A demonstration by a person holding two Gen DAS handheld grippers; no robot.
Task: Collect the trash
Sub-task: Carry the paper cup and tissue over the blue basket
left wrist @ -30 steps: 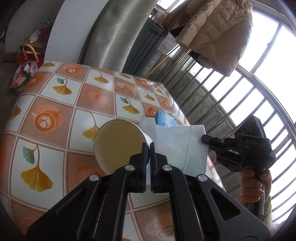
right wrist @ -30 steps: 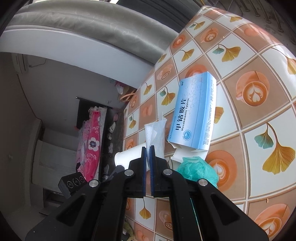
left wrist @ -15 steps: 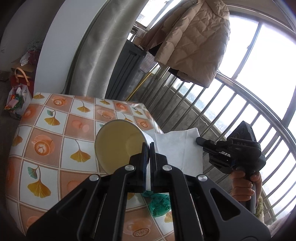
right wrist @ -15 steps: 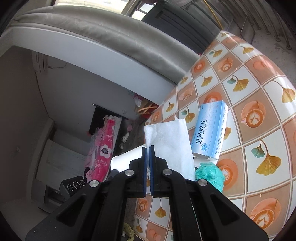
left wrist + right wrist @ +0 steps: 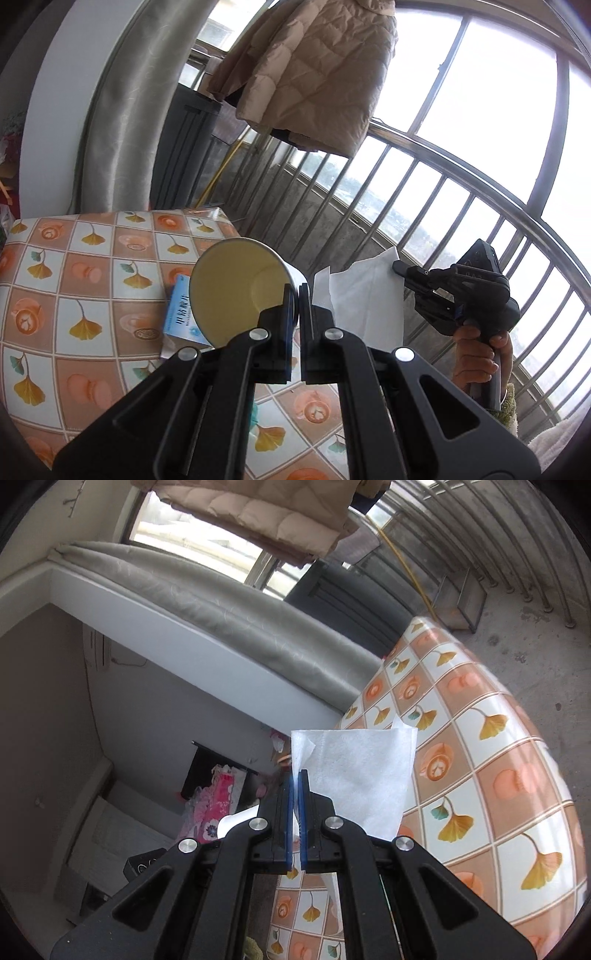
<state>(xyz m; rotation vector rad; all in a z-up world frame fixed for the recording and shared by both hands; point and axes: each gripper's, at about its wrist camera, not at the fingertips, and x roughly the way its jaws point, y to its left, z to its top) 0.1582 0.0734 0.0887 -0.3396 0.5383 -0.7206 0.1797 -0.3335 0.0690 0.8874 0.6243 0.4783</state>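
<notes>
My left gripper [image 5: 297, 295] is shut on the rim of a white paper cup [image 5: 236, 288], held in the air above the table with its mouth facing the camera. My right gripper [image 5: 297, 779] is shut on a white tissue [image 5: 358, 771] that hangs from it; in the left wrist view the right gripper [image 5: 400, 266] holds the tissue [image 5: 365, 306] just right of the cup. A blue medicine box [image 5: 179, 314] lies on the table below the cup.
The table [image 5: 74, 280] has an orange and white ginkgo-pattern cloth [image 5: 498, 782]. A balcony railing [image 5: 424, 192] and a hanging beige coat [image 5: 314, 74] stand behind. A grey curtain [image 5: 122, 110] is at the left.
Both grippers have risen higher above the table with the cup and the tissue. The tissue hangs free of the table. The box and green scrap left the right wrist view.
</notes>
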